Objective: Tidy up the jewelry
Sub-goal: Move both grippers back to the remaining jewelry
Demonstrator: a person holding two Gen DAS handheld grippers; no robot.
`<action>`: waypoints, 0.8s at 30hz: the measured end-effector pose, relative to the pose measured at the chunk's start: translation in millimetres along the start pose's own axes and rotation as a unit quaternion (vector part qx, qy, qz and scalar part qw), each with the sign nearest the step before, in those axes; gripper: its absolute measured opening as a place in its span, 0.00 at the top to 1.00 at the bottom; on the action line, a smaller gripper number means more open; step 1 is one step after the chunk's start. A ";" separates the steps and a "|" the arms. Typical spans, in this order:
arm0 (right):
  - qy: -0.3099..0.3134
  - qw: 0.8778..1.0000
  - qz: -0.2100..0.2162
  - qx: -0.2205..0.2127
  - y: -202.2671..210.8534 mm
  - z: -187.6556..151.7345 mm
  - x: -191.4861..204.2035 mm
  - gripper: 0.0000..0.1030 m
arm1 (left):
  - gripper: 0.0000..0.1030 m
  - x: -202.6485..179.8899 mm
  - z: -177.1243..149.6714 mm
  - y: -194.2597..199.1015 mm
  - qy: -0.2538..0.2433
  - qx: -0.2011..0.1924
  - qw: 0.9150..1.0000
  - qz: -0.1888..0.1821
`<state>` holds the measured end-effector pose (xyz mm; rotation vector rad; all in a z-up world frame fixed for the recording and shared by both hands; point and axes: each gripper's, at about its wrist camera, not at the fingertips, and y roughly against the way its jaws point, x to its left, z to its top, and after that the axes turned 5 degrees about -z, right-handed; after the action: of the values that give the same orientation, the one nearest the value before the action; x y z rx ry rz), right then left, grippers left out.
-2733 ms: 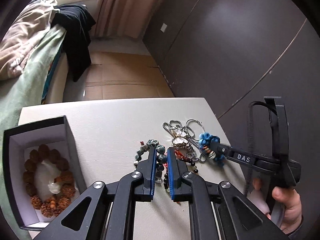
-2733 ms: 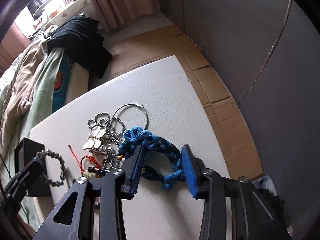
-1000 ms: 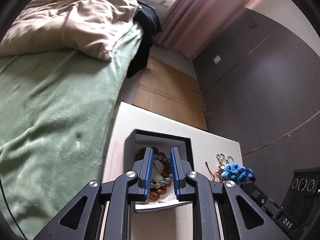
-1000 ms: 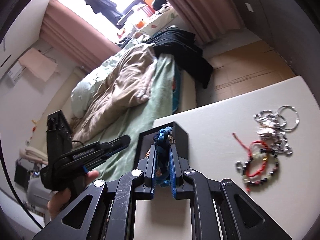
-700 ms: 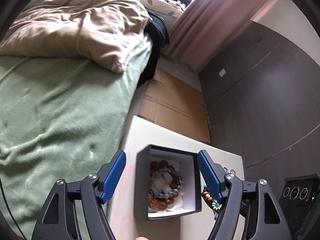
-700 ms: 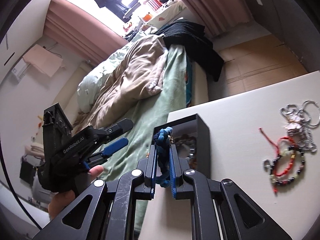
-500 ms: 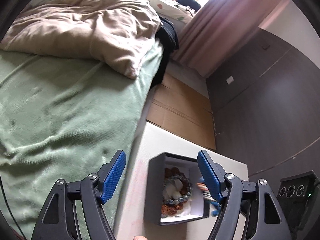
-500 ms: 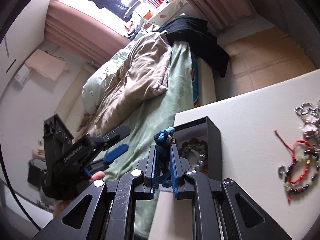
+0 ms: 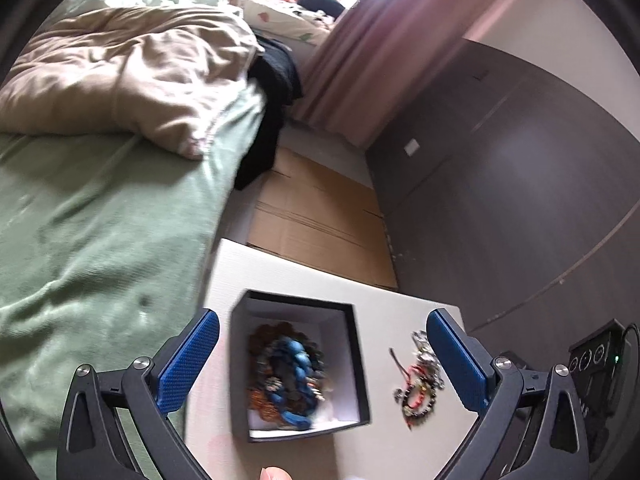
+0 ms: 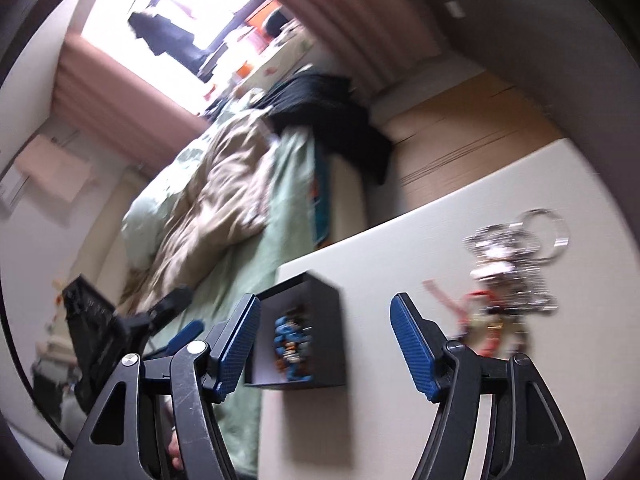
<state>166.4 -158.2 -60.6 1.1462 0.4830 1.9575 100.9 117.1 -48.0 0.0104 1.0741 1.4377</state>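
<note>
A black box (image 9: 360, 364) with a white lining stands near the left edge of the white table (image 9: 280, 276). In it a blue braided bracelet (image 9: 290, 374) lies on top of brown beads (image 9: 260, 336). My left gripper (image 9: 323, 322) hovers above the box, its jaws opening wide with nothing gripped between them. My right gripper (image 10: 325, 304) is also opening and empty, with the box (image 10: 324, 344) and the blue bracelet (image 10: 292, 344) just beyond its fingers. Loose jewelry (image 9: 420, 376), silver chains and red and dark beaded strands, lies on the table right of the box and appears blurred as the pile (image 10: 508, 272).
A bed with a green blanket (image 9: 100, 240), a beige duvet (image 9: 128, 68) and black clothing (image 9: 276, 76) runs along the table's left side. Cardboard (image 9: 320, 220) covers the floor beyond the table. A dark wardrobe wall (image 9: 520, 180) stands to the right.
My right gripper opened and the blue bracelet it held now lies in the box. My left gripper opened wide, left its bead strand in the box and drew back a little.
</note>
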 end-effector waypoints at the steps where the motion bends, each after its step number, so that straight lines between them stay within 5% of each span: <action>1: -0.001 1.000 -0.010 -0.005 6.0 2.1 -4.1 0.34 | 0.00 -3.6 -1.5 -0.3 -0.003 0.000 1.000 -0.004; 11: -0.005 0.996 -0.088 -0.024 47.2 11.7 -40.7 0.34 | 0.00 -49.7 -26.9 -13.3 -0.062 0.024 0.997 -0.039; 24: -0.022 0.990 -0.137 0.006 51.8 9.2 -66.4 0.34 | 0.00 -84.1 -56.4 -37.0 -0.122 0.070 0.990 -0.021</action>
<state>169.1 -242.8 -58.2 1.0682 0.5972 1.6900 115.1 10.4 -53.0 0.2560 0.9656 1.2828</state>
